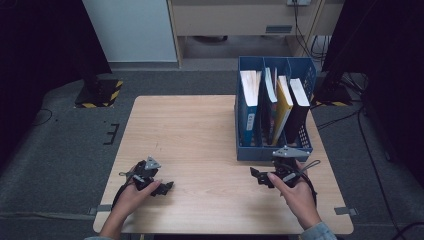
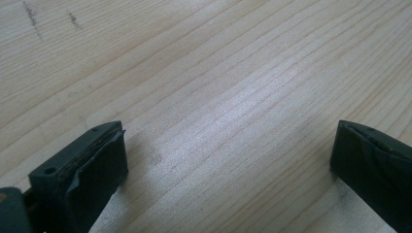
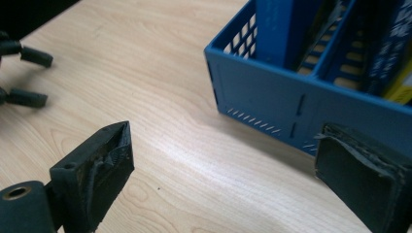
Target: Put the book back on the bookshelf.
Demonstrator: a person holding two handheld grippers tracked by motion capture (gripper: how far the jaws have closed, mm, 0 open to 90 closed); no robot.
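High view, and nearest the person both hands rest low on the worktop (image 1: 200,130). The left tool (image 1: 167,187) sits at the near left, jaws spread wide over bare wood, nothing between them. The right tool (image 1: 255,175) waits just in front of the blue file rack (image 1: 272,150), jaws also wide and empty; in the right gripper view the rack's perforated front wall stands just beyond the right jaw. Farther back, the rack holds its books upright: a white-edged one (image 1: 249,87) in the left bay, a yellow book (image 1: 284,107) and a black book (image 1: 299,110) to the right.

The right tool looks set to go for a book. My advice: lift above the front wall first, come down square on one spine, and close firmly before pulling straight up, so neighbouring books don't drag along.
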